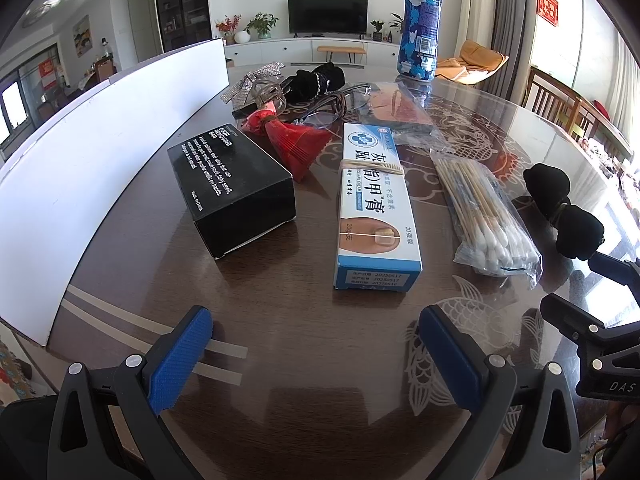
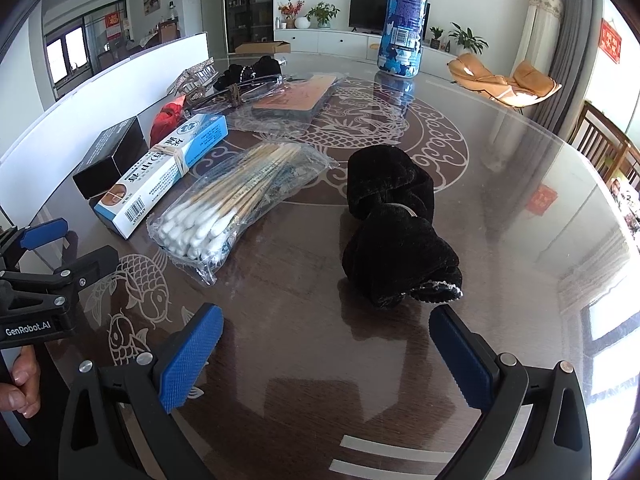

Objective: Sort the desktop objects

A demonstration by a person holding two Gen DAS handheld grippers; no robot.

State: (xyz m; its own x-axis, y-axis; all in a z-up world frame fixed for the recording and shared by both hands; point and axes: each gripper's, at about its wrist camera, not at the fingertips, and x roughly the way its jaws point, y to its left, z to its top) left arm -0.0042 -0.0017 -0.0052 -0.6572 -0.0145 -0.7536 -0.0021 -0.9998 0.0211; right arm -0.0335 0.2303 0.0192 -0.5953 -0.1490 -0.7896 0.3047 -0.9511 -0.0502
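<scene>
Grippers level above table (image 1: pixel 304 360): left gripper (image 1: pixel 316 356) and right gripper (image 2: pixel 326 356) wide apart, empty.

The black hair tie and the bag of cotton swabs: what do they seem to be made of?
The black hair tie looks like soft plush or velvet-like fabric: matte, fuzzy, bunched in folds, with a thin metal-looking ring at its middle. The bag of cotton swabs looks like thin clear plastic film, glossy and wrinkled; inside are pale sticks, probably wood or bamboo, with white cotton-like tips.
</scene>
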